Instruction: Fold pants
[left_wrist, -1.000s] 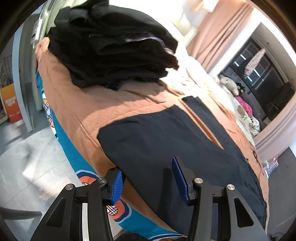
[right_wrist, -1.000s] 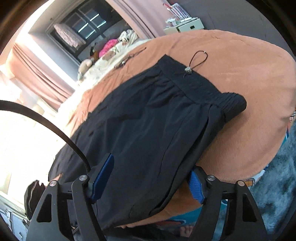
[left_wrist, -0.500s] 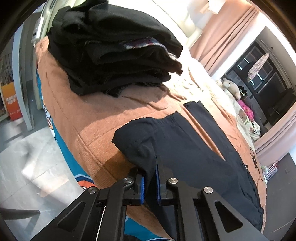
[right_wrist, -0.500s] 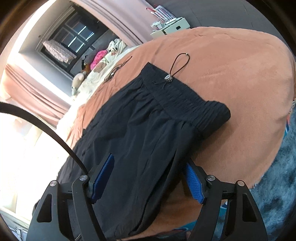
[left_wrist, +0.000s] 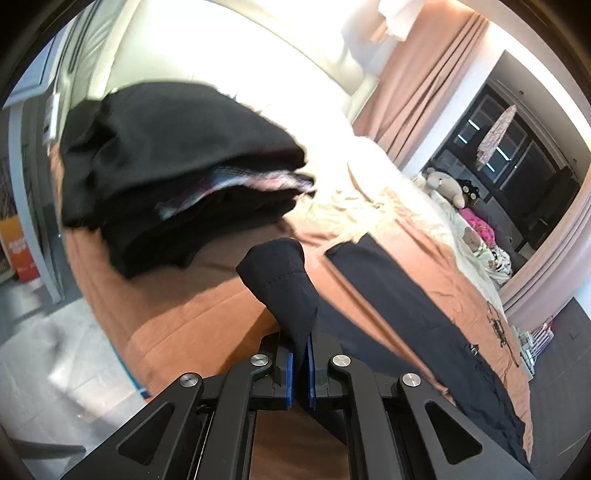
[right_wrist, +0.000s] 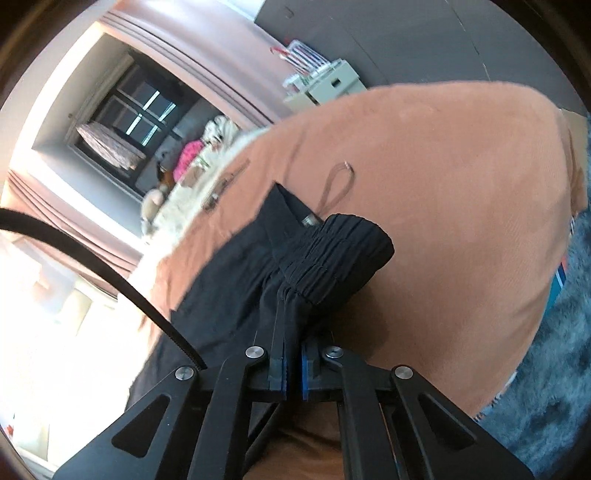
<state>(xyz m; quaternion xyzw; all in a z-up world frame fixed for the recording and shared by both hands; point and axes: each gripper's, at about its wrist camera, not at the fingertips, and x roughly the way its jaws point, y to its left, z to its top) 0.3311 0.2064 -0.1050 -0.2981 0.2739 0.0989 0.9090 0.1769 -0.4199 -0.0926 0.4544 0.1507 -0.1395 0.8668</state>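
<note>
**Both grippers clamped on the dark pants over the bed**

The pants (left_wrist: 417, 306) are stretched lengthwise across the orange-brown blanket (left_wrist: 177, 314) that covers the bed, and each end is pinched by a gripper. The left gripper (left_wrist: 300, 369) has its jaws together on a corner of the leg hem, with the cloth pulled up from the blanket into a small peak between the blue pads (left_wrist: 289, 376). The other leg lies flat and runs away toward the far side of the bed, a strip of blanket showing between the two legs.

At the other end, the right gripper (right_wrist: 292, 373) has its jaws clamped on the bunched fabric just below the elastic waistband (right_wrist: 343, 251). The waistband is gathered and lifted into a rounded hump at its near corner, and its drawcord (right_wrist: 338, 188) trails in a loop onto the blanket beyond it.

Behind the held leg hem sits a stack of folded dark clothes (left_wrist: 177, 162), near the hem but apart from it, one patterned piece showing between the black ones. Further along the bed are pale bedding (left_wrist: 373, 192) and a stuffed toy (left_wrist: 443, 184), with pink curtains (left_wrist: 417, 85) by a dark window. A shaggy grey-blue rug (right_wrist: 554, 369) lies on the floor beside the waistband end
</note>
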